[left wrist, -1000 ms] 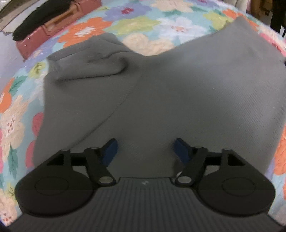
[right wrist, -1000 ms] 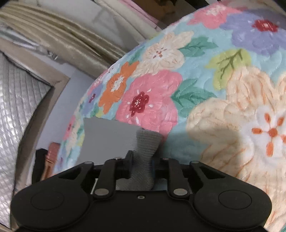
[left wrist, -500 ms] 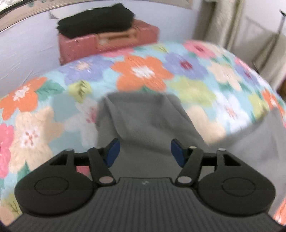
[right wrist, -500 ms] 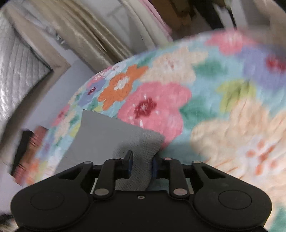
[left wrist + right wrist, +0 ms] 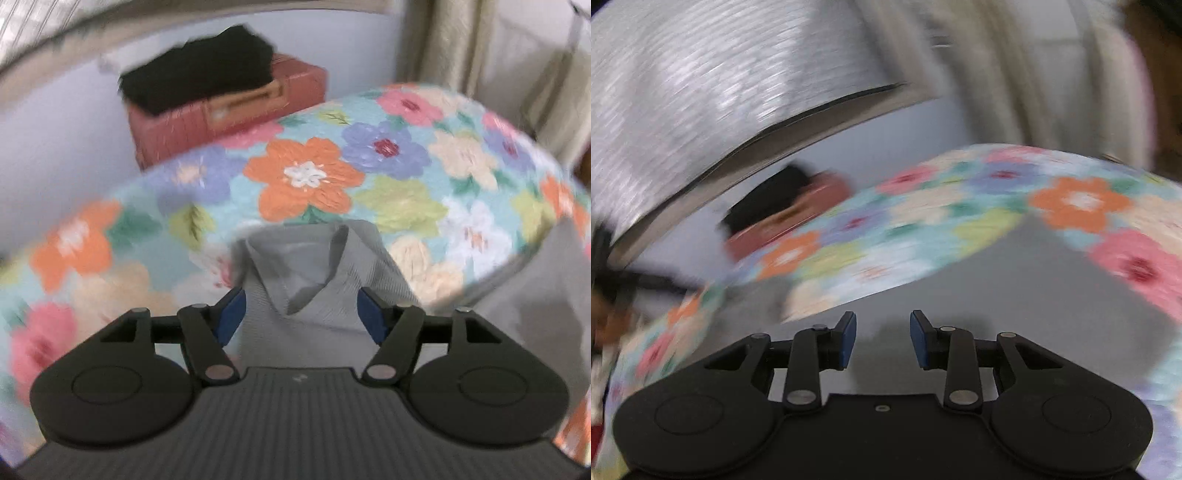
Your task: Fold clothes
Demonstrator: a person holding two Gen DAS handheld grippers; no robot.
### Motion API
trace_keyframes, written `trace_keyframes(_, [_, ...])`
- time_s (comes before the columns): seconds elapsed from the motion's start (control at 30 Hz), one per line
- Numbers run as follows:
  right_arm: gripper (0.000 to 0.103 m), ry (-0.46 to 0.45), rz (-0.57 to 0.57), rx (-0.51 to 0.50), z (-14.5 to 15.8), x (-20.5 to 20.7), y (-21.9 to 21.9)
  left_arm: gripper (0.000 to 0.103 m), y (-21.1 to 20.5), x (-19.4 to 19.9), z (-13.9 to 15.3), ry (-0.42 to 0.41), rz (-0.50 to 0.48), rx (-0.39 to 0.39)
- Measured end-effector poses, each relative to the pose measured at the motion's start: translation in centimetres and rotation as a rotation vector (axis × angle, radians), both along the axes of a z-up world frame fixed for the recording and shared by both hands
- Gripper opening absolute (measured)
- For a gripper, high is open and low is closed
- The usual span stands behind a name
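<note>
The grey garment (image 5: 317, 280) lies on the floral bed (image 5: 306, 177), one narrow part reaching forward between the fingers of the left claw (image 5: 300, 314), which is spread wide. The right claw (image 5: 882, 339) is spread too, empty, above the cloth.

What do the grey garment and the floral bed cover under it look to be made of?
The grey garment looks like a soft ribbed knit, matte: fine diagonal ridges show on its folded sleeve. The floral bed cover looks like quilted printed fabric, probably cotton or polyester: stitched lines puff its flower petals. Motion blur hides finer weave.
</note>
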State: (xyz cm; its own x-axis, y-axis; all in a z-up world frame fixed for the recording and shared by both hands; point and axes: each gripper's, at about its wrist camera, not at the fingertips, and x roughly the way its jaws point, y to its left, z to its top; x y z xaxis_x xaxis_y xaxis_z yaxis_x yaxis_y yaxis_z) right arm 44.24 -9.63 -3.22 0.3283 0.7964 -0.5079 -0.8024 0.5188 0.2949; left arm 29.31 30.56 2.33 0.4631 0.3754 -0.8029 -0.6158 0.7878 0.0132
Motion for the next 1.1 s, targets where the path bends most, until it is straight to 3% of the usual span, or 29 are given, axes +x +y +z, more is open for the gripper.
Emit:
trace_keyframes(0.1, [0.037, -0.099, 0.05, -0.104, 0.3, -4.1, 3.2, 0.066, 0.0, -2.0, 2.8, -0.039, -0.049, -0.079])
trace_keyframes(0.17, [0.037, -0.108, 0.086, -0.1, 1.4, -6.0, 4.6, 0.066, -0.3, -4.2, 4.2, -0.07, -0.116, -0.095])
trace_keyframes(0.27, [0.037, -0.072, 0.135, -0.057, 3.4, -8.0, 7.2, 0.066, -0.3, -6.9, 4.4, 0.003, -0.152, -0.076])
trace_keyframes(0.33, [0.038, -0.048, 0.127, -0.039, 4.0, -9.7, 9.8, 0.066, 0.6, -8.5, 3.4, -0.022, -0.142, -0.117])
trace_keyframes(0.43, [0.038, -0.048, 0.124, -0.055, 3.7, -11.9, 14.7, 0.066, 1.7, -11.6, 0.2, -0.185, -0.042, -0.123])
trace_keyframes(0.5, [0.038, -0.079, 0.135, -0.119, 3.1, -12.3, 18.1, 0.064, 2.7, -13.5, -3.6, -0.287, 0.016, -0.219])
trace_keyframes(0.57, [0.035, -0.122, 0.148, -0.193, 2.0, -12.8, 21.1, 0.057, 4.0, -13.1, -6.7, -0.244, 0.011, -0.319])
trace_keyframes(0.6, [0.03, -0.141, 0.162, -0.225, 1.4, -12.7, 22.5, 0.054, 4.4, -12.7, -7.3, -0.227, 0.005, -0.289])
trace_keyframes(0.63, [0.018, -0.15, 0.182, -0.251, 0.7, -12.5, 23.7, 0.055, 4.9, -12.4, -7.7, -0.235, 0.008, -0.252])
trace_keyframes(0.67, [0.015, -0.149, 0.203, -0.271, 0.4, -12.3, 24.8, 0.055, 5.5, -12.1, -8.0, -0.241, 0.014, -0.241])
trace_keyframes(0.73, [0.015, -0.136, 0.217, -0.297, -0.4, -11.3, 26.7, 0.055, 6.9, -11.4, -9.0, -0.271, 0.019, -0.249])
trace_keyframes(0.8, [0.016, -0.113, 0.21, -0.321, -1.0, -10.0, 28.7, 0.055, 9.2, -10.5, -10.5, -0.34, 0.027, -0.336])
trace_keyframes(0.93, [0.03, -0.16, 0.226, -0.385, -2.5, -8.3, 31.8, 0.055, 11.9, -9.3, -13.5, -0.39, 0.069, -0.434])
trace_keyframes(1.1, [0.032, -0.254, 0.261, -0.492, -5.1, -6.6, 34.7, 0.059, 12.7, -5.6, -15.1, -0.378, -0.027, -0.385])
